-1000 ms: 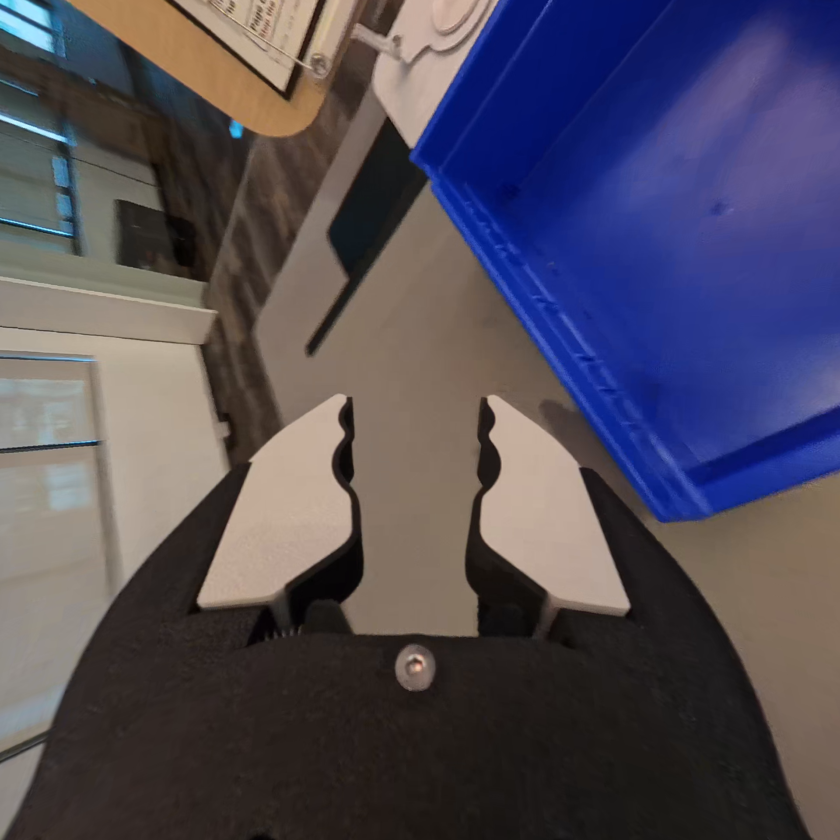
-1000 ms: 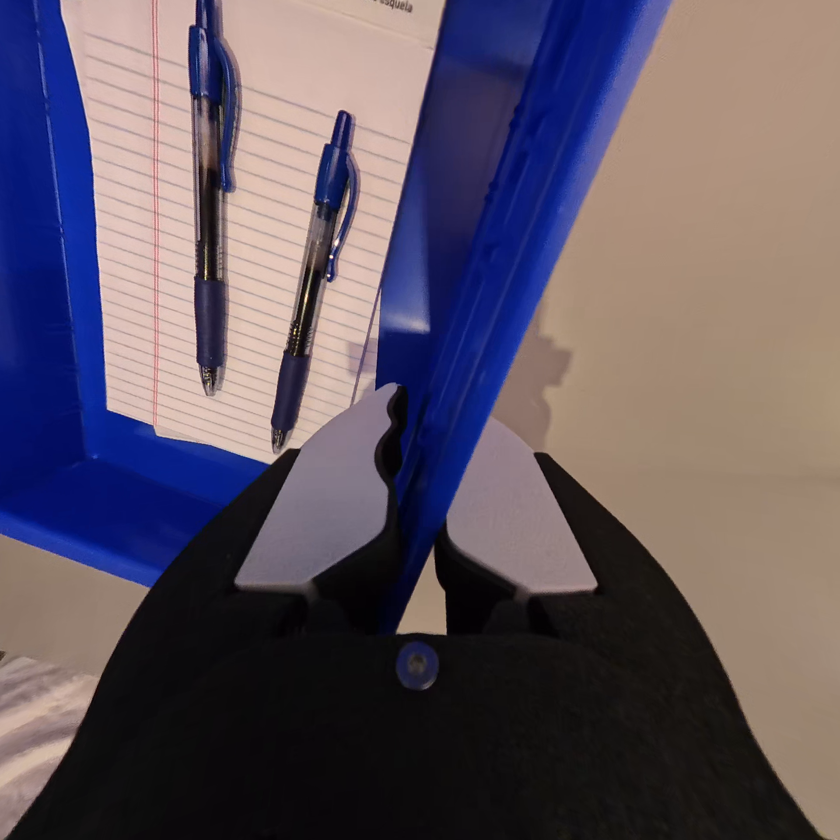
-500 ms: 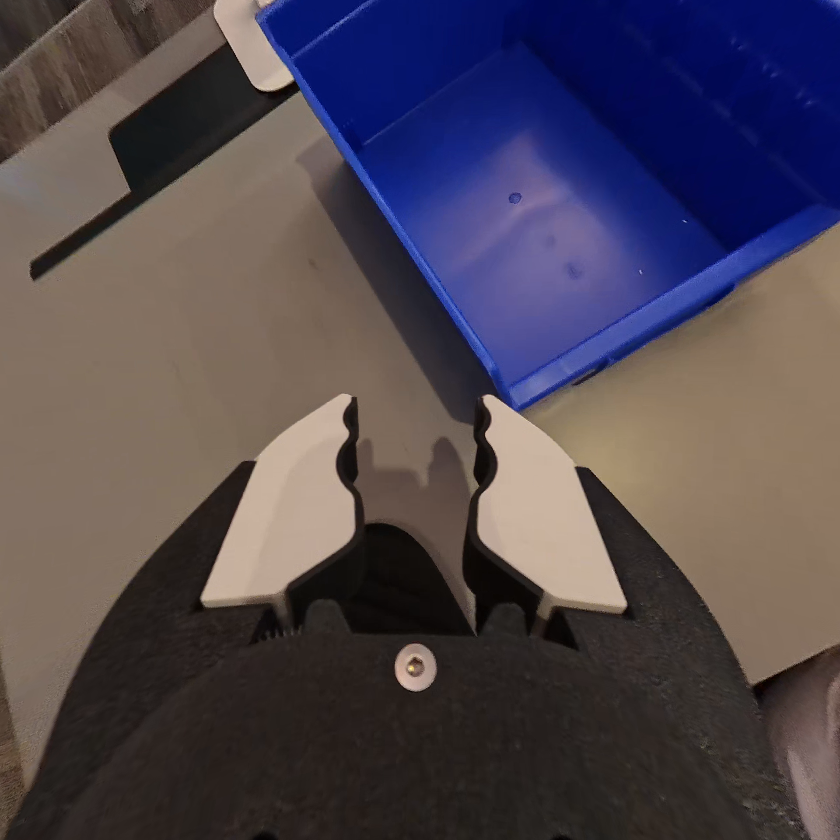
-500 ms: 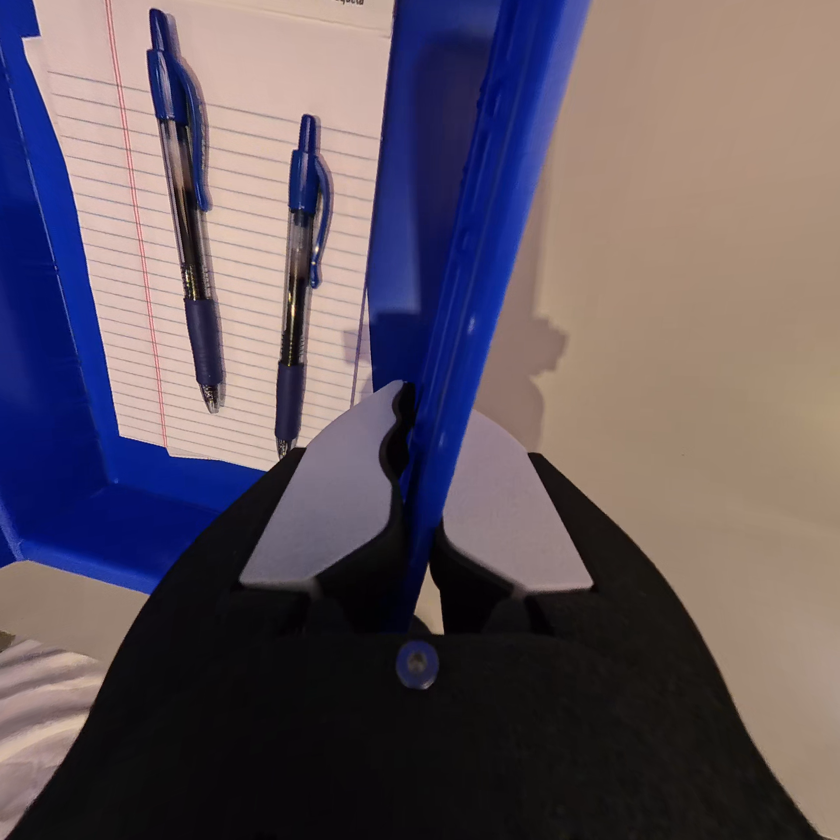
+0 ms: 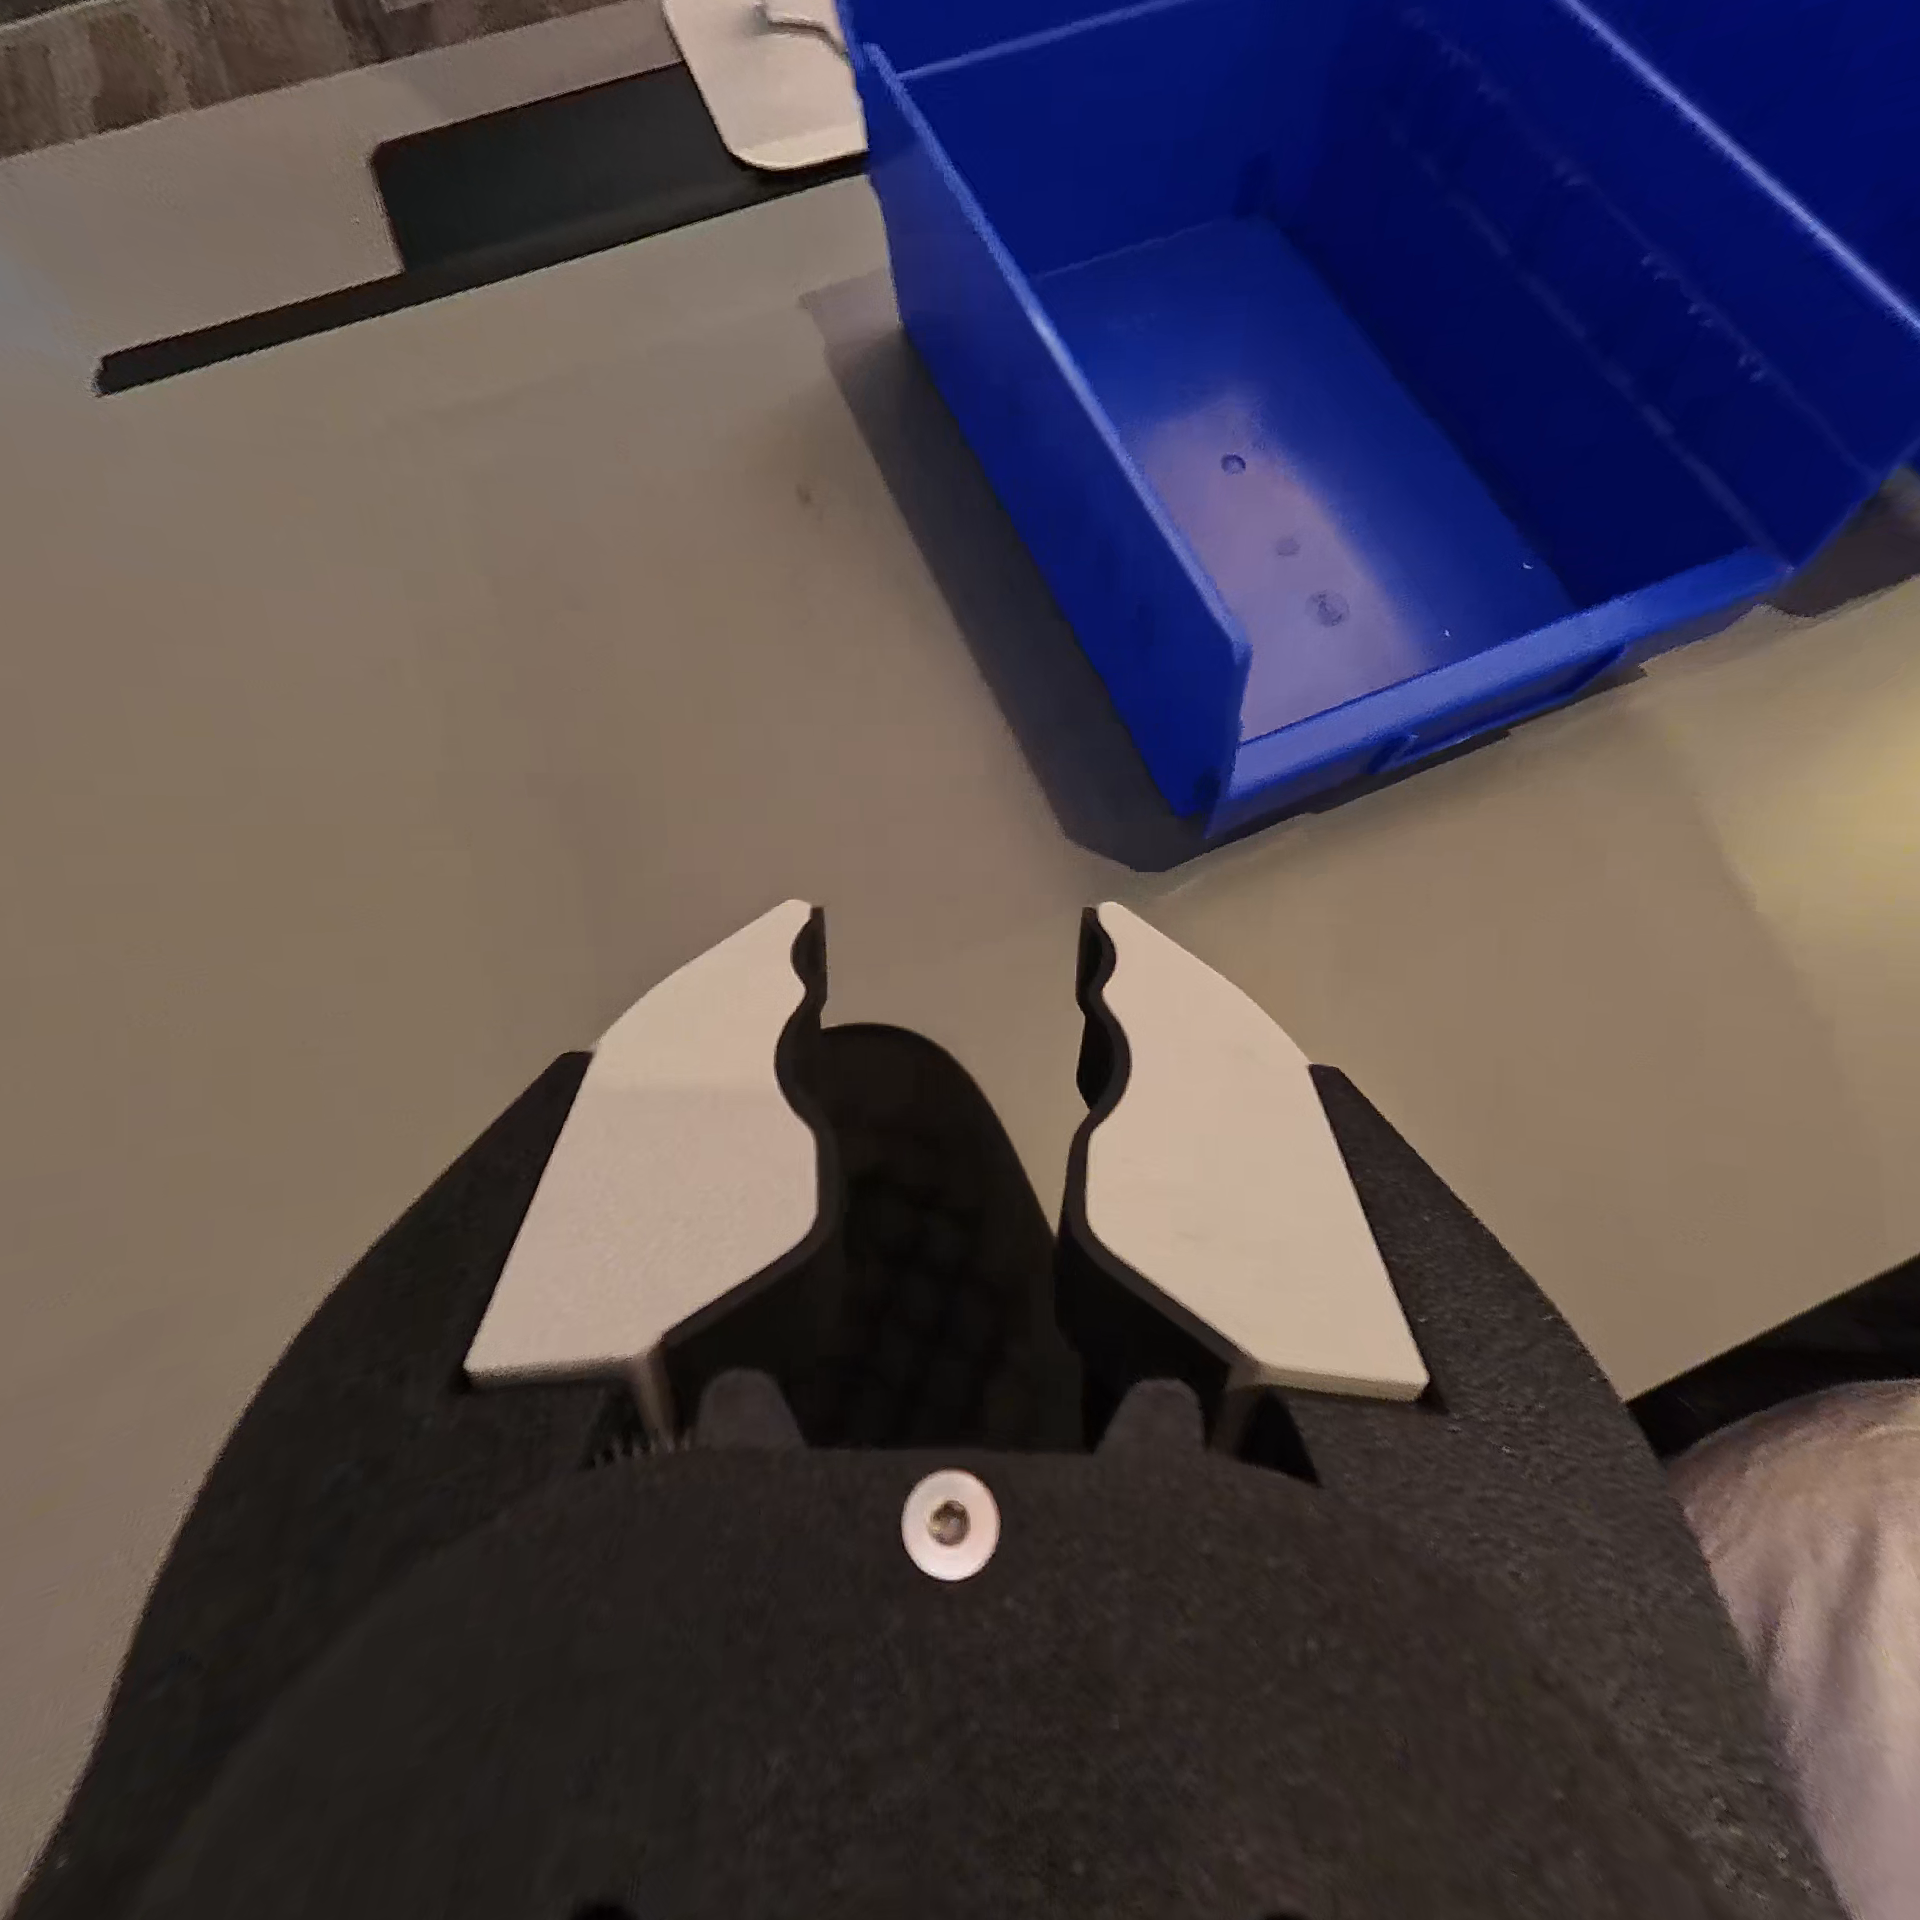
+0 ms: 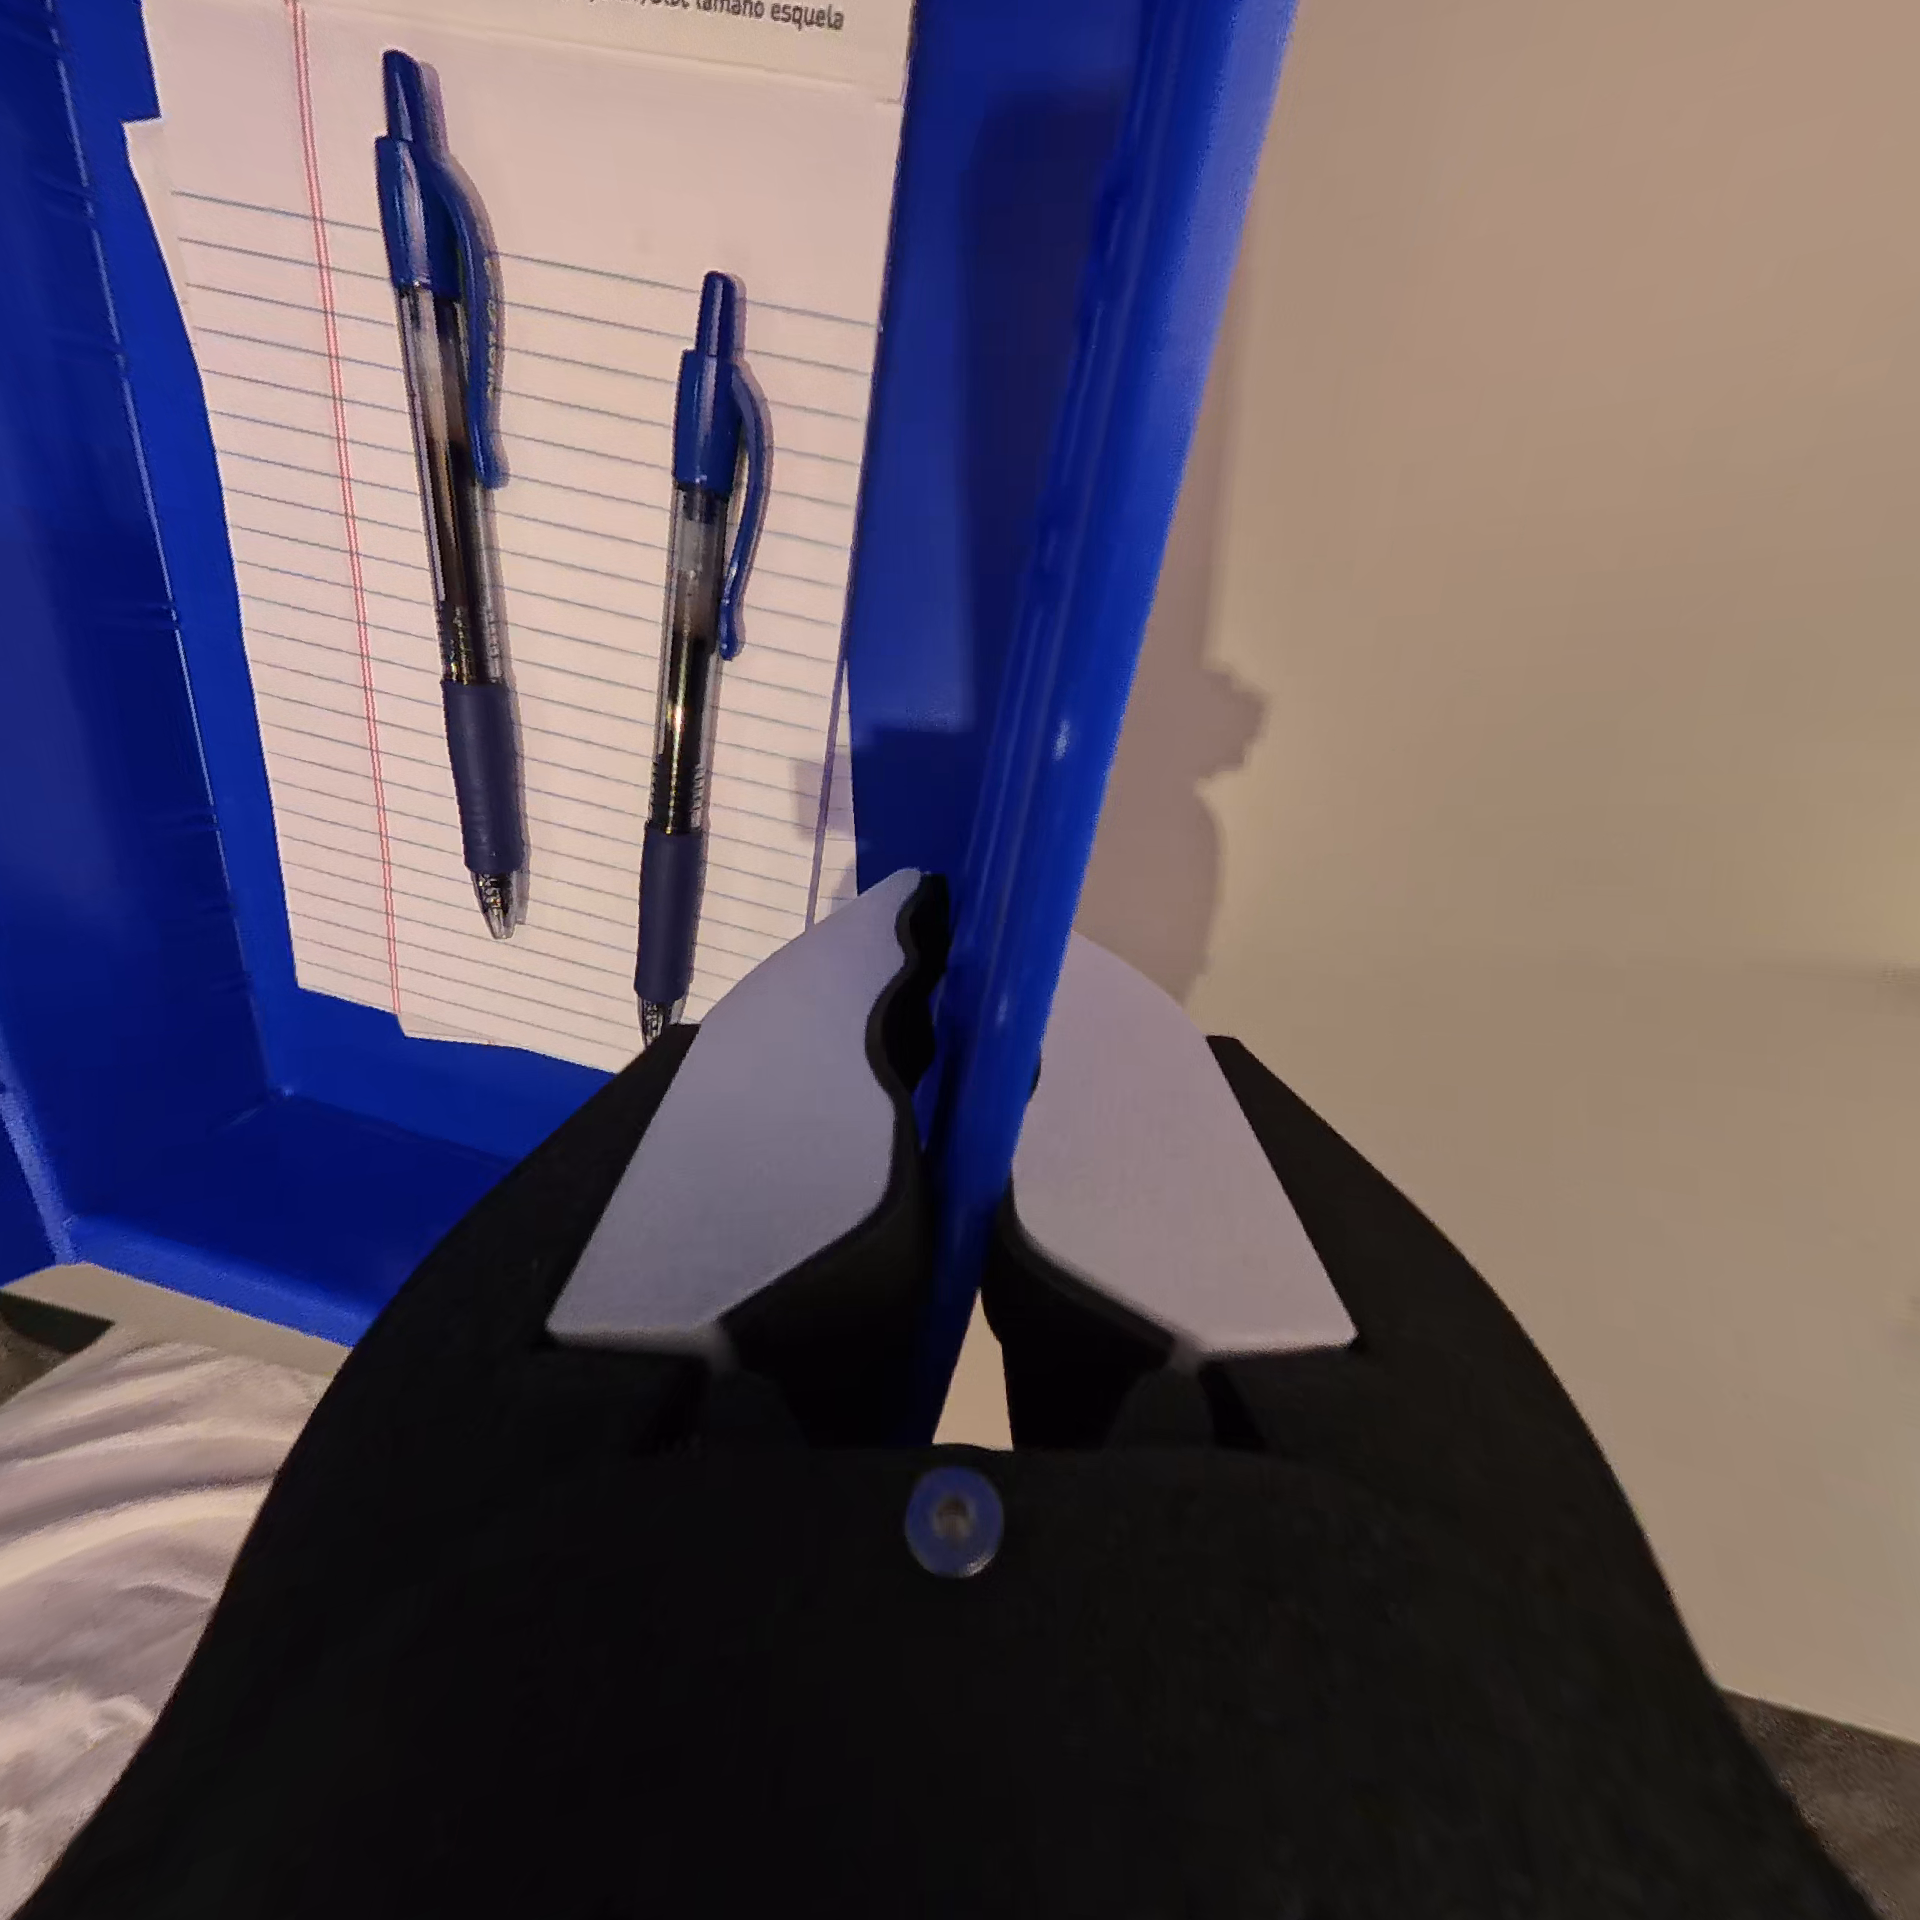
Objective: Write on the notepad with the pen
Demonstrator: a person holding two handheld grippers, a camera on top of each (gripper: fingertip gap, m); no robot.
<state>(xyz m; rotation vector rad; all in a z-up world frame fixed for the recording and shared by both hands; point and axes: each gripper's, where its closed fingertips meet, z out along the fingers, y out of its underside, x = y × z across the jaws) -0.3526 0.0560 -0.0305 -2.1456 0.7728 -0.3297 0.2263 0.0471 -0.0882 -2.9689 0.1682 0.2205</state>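
right tongs [image 6: 961,966] clenched on blue bin wall [image 6: 1049,520]. inside, left of them: lined notepad [image 6: 582,312] with printed header, two blue pens [image 6: 447,468] atop. left tongs [image 5: 951,920] released above bench [image 5: 416,675].

The place looks like an office or a plain work room. The bench [image 5: 520,675] has a smooth grey-beige top, and at its far edge there is a black rectangular cut-out [image 5: 540,197], as office desks have for cables. Beyond that edge a strip of wood-pattern floor [image 5: 208,62] shows. A blue plastic storage bin [image 5: 1049,488] stands on the bench, and another blue bin [image 6: 62,727] holds a lined notepad [image 6: 582,665] with two blue pens [image 6: 447,488] on it.
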